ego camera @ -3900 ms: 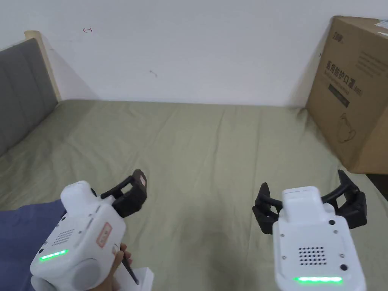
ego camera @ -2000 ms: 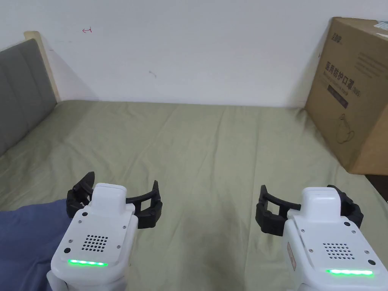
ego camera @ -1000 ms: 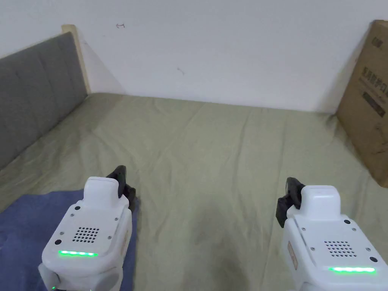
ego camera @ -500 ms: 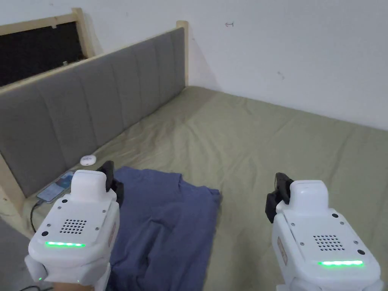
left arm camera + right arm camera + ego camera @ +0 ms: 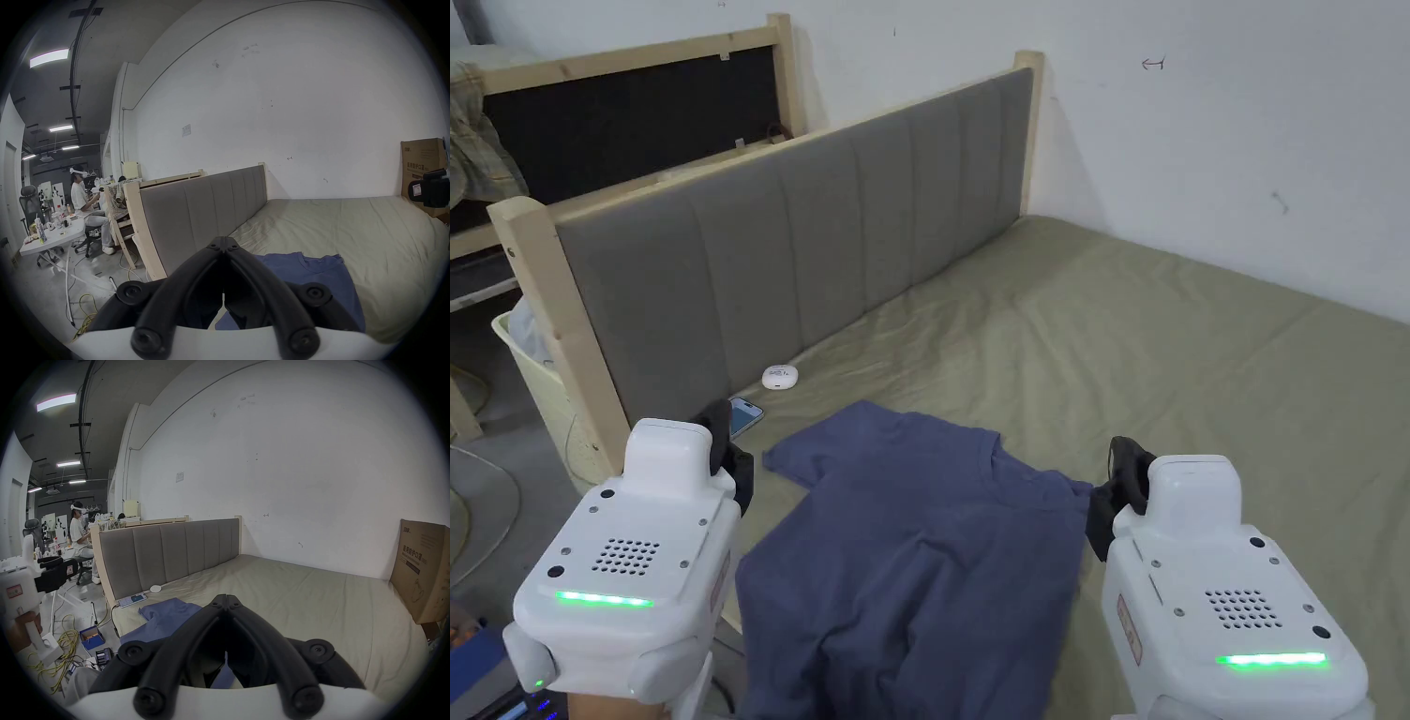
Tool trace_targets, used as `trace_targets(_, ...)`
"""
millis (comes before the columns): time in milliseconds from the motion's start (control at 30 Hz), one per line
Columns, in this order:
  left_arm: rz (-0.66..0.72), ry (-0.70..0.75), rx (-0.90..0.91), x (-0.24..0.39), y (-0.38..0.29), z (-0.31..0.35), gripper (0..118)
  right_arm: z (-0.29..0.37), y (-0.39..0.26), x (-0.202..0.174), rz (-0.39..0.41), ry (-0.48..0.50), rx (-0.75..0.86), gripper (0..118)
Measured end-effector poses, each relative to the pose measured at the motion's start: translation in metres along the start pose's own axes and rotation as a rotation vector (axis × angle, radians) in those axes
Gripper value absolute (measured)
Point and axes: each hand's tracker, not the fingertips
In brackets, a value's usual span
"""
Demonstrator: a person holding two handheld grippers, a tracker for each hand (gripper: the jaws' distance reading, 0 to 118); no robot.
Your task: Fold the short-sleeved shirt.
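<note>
A blue short-sleeved shirt (image 5: 919, 553) lies spread and wrinkled on the olive bed sheet (image 5: 1200, 356) near the bed's left corner, its collar toward the headboard. The shirt (image 5: 314, 270) also appears in the left gripper view, and the shirt (image 5: 168, 613) in the right gripper view. My left gripper (image 5: 722, 450) hovers over the bed's edge left of the shirt, jaws together and empty; the same closed left gripper (image 5: 222, 240) fills the low middle of its own view. My right gripper (image 5: 1120, 469) hangs at the shirt's right edge, also shut with nothing held, and the right gripper (image 5: 226, 597) shows closed tips.
A grey padded headboard (image 5: 825, 244) runs along the left. A phone (image 5: 742, 412) and a small white round device (image 5: 779, 376) lie beside it. A cardboard box (image 5: 423, 572) stands at the bed's far right. Cables and boxes litter the floor (image 5: 73, 640); a person (image 5: 82, 197) sits at a table.
Both grippers went from open to shut. The head camera swung left, bringing the headboard and the whole blue shirt into the picture; the cardboard box left the head view.
</note>
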Motion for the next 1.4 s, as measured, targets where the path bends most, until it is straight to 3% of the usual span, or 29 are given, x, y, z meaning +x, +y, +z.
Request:
trace_targets(200, 0.020, -0.082, -0.054, 0.017, 0.002, -0.017, 0, 0.004, 0.001, 0.017, -0.003, -0.036, 0.003, 0)
trace_targets(500, 0.053, -0.335, -0.479, 0.080, -0.013, -0.103, 0, 0.014, -0.007, 0.063, -0.008, -0.154, -0.017, 0)
trace_targets(533, 0.052, -0.341, -0.504, 0.086, -0.018, -0.112, 6, 0.015, -0.009, 0.068, -0.007, -0.166, -0.022, 0)
trace_targets(633, 0.064, -0.358, -0.640, 0.107, -0.036, -0.141, 85, 0.017, -0.014, 0.084, -0.009, -0.206, -0.039, 0)
trace_targets(667, 0.056, -0.357, -0.696, 0.114, -0.043, -0.151, 105, 0.017, -0.016, 0.090, -0.012, -0.219, -0.044, 0)
trace_targets(700, 0.046, -0.350, -0.733, 0.120, -0.051, -0.158, 108, 0.018, -0.018, 0.095, -0.015, -0.232, -0.049, 0)
trace_targets(967, 0.068, -0.313, -0.909, 0.145, -0.110, -0.196, 104, 0.025, -0.037, 0.130, -0.032, -0.323, -0.099, 0)
trace_targets(1000, 0.075, -0.319, -0.940, 0.147, -0.117, -0.198, 96, 0.026, -0.039, 0.134, -0.035, -0.329, -0.107, 0)
trace_targets(1033, 0.068, -0.314, -0.956, 0.150, -0.122, -0.199, 80, 0.027, -0.042, 0.137, -0.039, -0.337, -0.116, 0)
trace_targets(1067, 0.051, -0.306, -0.971, 0.154, -0.128, -0.198, 56, 0.028, -0.045, 0.141, -0.044, -0.344, -0.125, 0)
trace_targets(1100, 0.032, -0.303, -0.980, 0.158, -0.133, -0.196, 46, 0.029, -0.047, 0.143, -0.050, -0.350, -0.131, 0)
trace_targets(1200, -0.049, -0.334, -0.966, 0.169, -0.141, -0.185, 40, 0.033, -0.052, 0.150, -0.064, -0.360, -0.149, 0)
trace_targets(1233, -0.063, -0.328, -0.945, 0.170, -0.137, -0.184, 29, 0.034, -0.053, 0.151, -0.065, -0.363, -0.153, 0)
trace_targets(1267, -0.052, -0.336, -0.955, 0.172, -0.134, -0.183, 7, 0.037, -0.054, 0.152, -0.065, -0.365, -0.155, 0)
trace_targets(1300, -0.047, -0.340, -0.950, 0.173, -0.131, -0.182, 1, 0.039, -0.054, 0.153, -0.067, -0.368, -0.155, 0)
trace_targets(1400, 0.029, -0.381, -0.919, 0.167, -0.115, -0.179, 1, 0.049, -0.053, 0.157, -0.068, -0.370, -0.152, 0)
